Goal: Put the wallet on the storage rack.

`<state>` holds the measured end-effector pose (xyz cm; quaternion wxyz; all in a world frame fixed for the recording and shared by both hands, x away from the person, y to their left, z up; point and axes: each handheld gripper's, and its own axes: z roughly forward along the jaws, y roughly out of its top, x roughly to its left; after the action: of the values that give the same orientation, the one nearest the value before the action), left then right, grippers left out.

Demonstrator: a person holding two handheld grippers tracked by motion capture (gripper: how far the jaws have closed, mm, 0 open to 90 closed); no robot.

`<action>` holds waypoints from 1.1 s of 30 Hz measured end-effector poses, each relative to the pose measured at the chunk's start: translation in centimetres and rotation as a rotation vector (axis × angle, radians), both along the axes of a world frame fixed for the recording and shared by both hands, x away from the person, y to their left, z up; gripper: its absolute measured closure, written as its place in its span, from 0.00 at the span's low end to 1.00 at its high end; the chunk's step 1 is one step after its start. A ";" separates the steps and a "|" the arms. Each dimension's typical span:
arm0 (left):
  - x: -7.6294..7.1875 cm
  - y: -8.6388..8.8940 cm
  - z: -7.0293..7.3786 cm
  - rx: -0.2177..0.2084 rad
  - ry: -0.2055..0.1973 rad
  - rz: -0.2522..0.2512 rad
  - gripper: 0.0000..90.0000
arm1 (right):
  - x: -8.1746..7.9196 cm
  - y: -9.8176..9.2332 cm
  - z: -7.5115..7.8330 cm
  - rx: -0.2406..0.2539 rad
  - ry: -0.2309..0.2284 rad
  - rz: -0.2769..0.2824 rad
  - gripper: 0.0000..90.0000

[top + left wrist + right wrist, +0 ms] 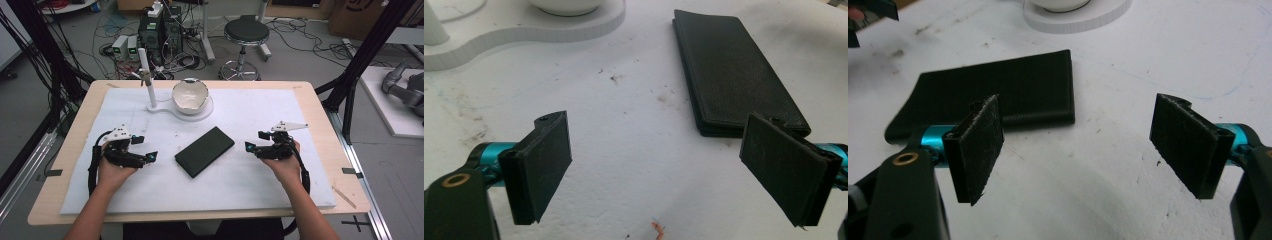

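I hold a gripper in each hand, and both are released, jaws spread wide with nothing between them. The black wallet [204,151] lies flat and closed on the white surface [260,185], about midway between my two hands. Its long axis runs on a diagonal, from the near-left corner up toward the far right, so neither end points squarely at either hand.

My left gripper [142,148] sits to the left of the wallet, near its lower end; in the left gripper view the wallet [734,75] lies ahead and to the right, with its near end just behind my right-hand jaw. My right gripper [256,141] sits to the right, a little farther from the wallet's upper end; in the right gripper view the wallet [998,92] lies ahead and to the left, beyond the left-hand jaw.

I judge the left gripper slightly nearer, so it looks the better one to reach first, closing across the short width at the near end. The bowl [190,95] on its white stand [172,112] sits well beyond, clear of the path.
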<state>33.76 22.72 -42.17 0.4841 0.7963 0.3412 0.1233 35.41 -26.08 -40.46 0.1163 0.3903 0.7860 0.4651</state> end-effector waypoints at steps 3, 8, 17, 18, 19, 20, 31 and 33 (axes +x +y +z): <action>0.1 -0.5 -0.2 0.008 0.014 -0.020 0.15 | -0.1 0.2 -0.1 -0.029 -0.010 0.010 0.24; 0.3 -1.3 -0.4 0.004 0.030 -0.037 0.15 | -0.1 0.2 -0.1 -0.037 -0.005 0.012 0.25; 0.6 -1.8 -0.7 0.006 0.050 -0.052 0.15 | -0.3 0.1 0.0 -0.043 -0.008 0.001 0.25; 0.7 -1.8 -0.7 0.003 0.051 -0.050 0.15 | -0.3 0.1 0.0 -0.044 -0.005 0.000 0.25; 0.7 -1.8 -0.8 0.002 0.052 -0.050 0.15 | -0.3 0.1 0.0 -0.047 -0.004 -0.003 0.25; 0.8 -1.9 -0.8 0.005 0.055 -0.054 0.15 | -0.3 0.2 -0.1 -0.050 0.000 -0.002 0.25; 0.6 -1.6 -0.6 0.008 0.052 -0.050 0.15 | 0.7 2.0 -1.0 -0.054 0.051 0.018 0.25; 0.5 -1.6 -0.5 0.017 0.047 -0.054 0.15 | 1.2 2.4 -1.3 -0.048 0.068 0.011 0.25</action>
<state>34.23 21.10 -42.66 0.4721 0.8120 0.3298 0.0946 36.63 -23.68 -41.73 0.0963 0.3984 0.8026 0.4335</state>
